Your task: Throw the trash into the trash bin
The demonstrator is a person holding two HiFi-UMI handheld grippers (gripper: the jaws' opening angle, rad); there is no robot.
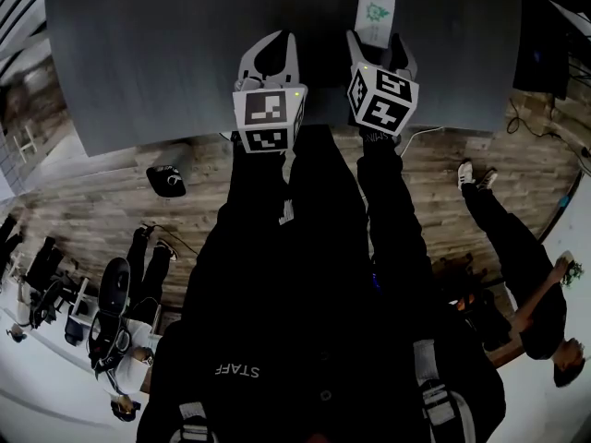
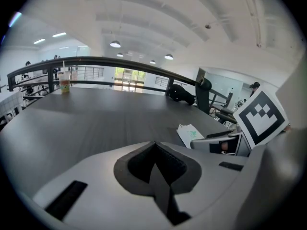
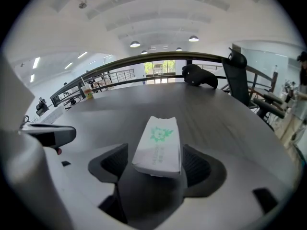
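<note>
A white paper bag [image 1: 374, 15] with a green print lies on the dark grey table [image 1: 166, 53]. My right gripper [image 1: 377, 49] is open around the bag's near end. In the right gripper view the bag [image 3: 158, 145] rests between the two dark pads [image 3: 114, 161] without being pressed. My left gripper [image 1: 274, 52] hovers just left of it, shut and empty. In the left gripper view the jaws [image 2: 156, 166] meet with nothing between them, and the bag [image 2: 188, 133] shows to the right, beside the right gripper [image 2: 225, 140].
A drink cup [image 3: 87, 91] stands at the table's far left and a black lump [image 3: 199, 75] at its far edge by a chair [image 3: 238, 75]. A dark round object [image 1: 166, 180] sits on the wooden floor below the table's near edge. People [image 1: 517, 266] stand around.
</note>
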